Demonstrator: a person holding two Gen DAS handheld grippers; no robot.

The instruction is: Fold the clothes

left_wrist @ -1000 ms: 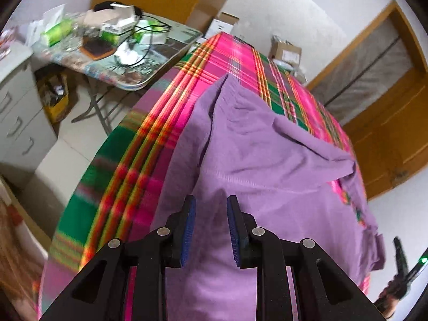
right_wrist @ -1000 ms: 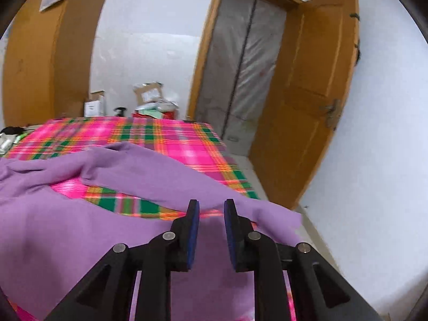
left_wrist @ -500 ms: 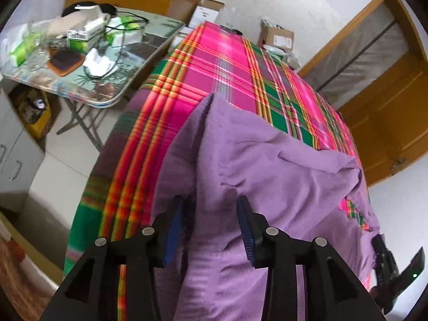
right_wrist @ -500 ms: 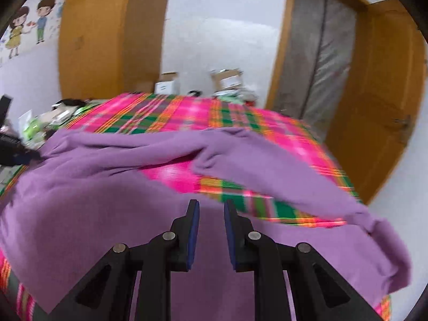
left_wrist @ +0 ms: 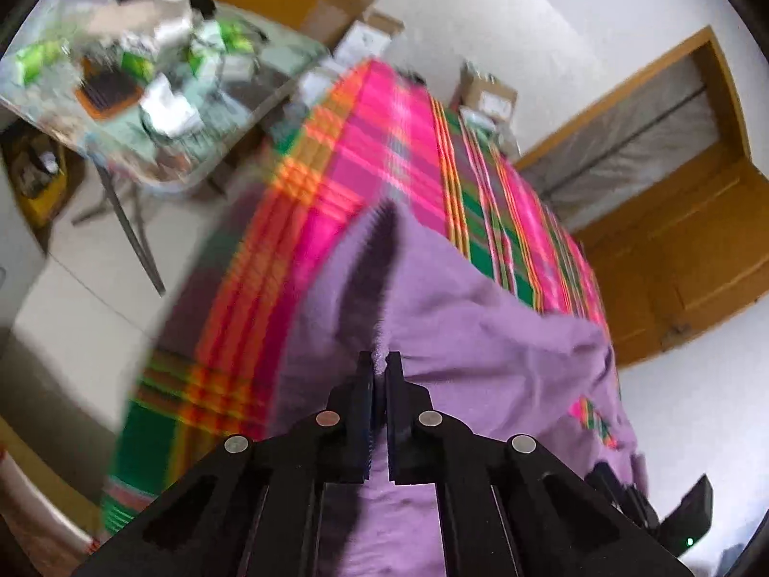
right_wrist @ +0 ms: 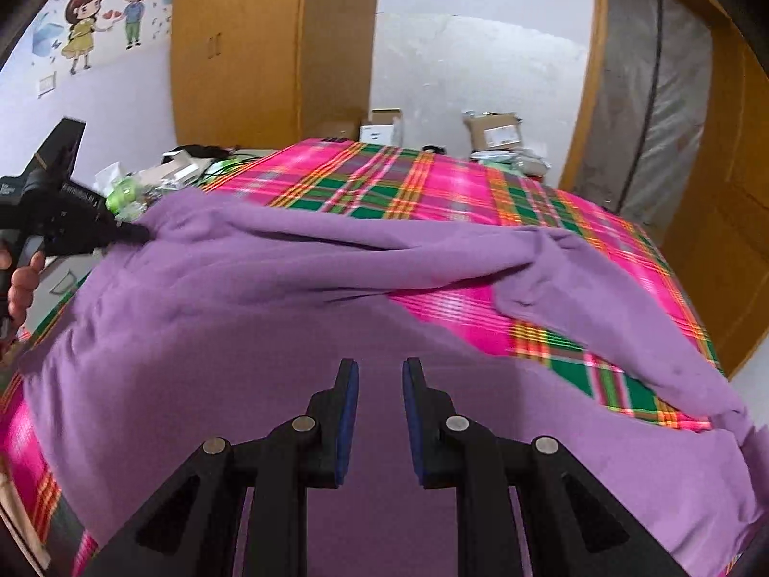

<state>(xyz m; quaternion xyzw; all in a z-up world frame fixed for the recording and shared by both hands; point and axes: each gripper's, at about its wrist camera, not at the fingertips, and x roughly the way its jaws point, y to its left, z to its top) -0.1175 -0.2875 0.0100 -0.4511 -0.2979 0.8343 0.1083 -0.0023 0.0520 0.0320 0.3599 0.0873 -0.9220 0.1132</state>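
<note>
A purple long-sleeved garment lies spread over a bed with a pink and green plaid sheet. My left gripper has its jaws closing tight on a pinched ridge of the purple cloth near the bed's left edge, the pads pressing on it. The right wrist view shows the same garment, one sleeve trailing right, and the left gripper biting its far left corner, held by a hand. My right gripper hovers open over the garment's near part, nothing between its pads.
A cluttered folding table stands left of the bed. Cardboard boxes sit on the floor beyond the bed's far end. A wooden wardrobe and a wooden door line the walls. The plaid sheet is bare at the far end.
The left jaws spread wide over the cloth, then closed on a raised ridge of it. The right gripper swung left and lower over the garment, still open.
</note>
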